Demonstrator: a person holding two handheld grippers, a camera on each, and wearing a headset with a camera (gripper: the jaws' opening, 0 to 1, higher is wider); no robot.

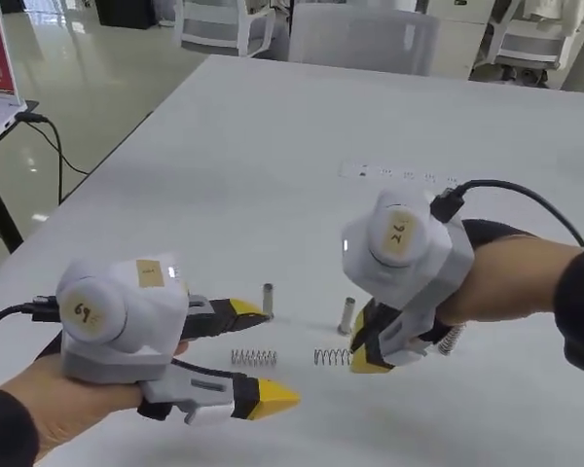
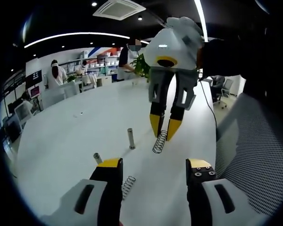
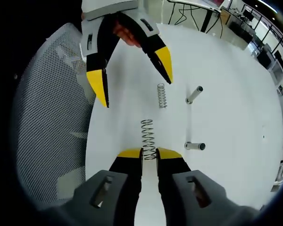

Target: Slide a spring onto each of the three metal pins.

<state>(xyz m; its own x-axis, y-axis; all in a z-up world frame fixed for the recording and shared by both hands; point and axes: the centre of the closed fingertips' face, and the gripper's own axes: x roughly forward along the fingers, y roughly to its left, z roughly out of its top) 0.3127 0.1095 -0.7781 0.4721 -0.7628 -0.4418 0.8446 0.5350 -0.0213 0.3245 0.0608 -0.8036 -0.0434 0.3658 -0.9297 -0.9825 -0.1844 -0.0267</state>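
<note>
Two short metal pins stand upright on the white table. My right gripper points down beside the right pin, shut on the end of a spring that lies on the table toward the left. A second loose spring lies between the jaws of my left gripper, which is open and holds nothing. Another spring peeks out to the right of the right gripper. In the left gripper view the right gripper pinches its spring near a pin.
The table's left edge drops to the floor, where a laptop stand and a cable sit. Office chairs stand at the far side. A mesh chair is at the near side. People stand at the back of the room.
</note>
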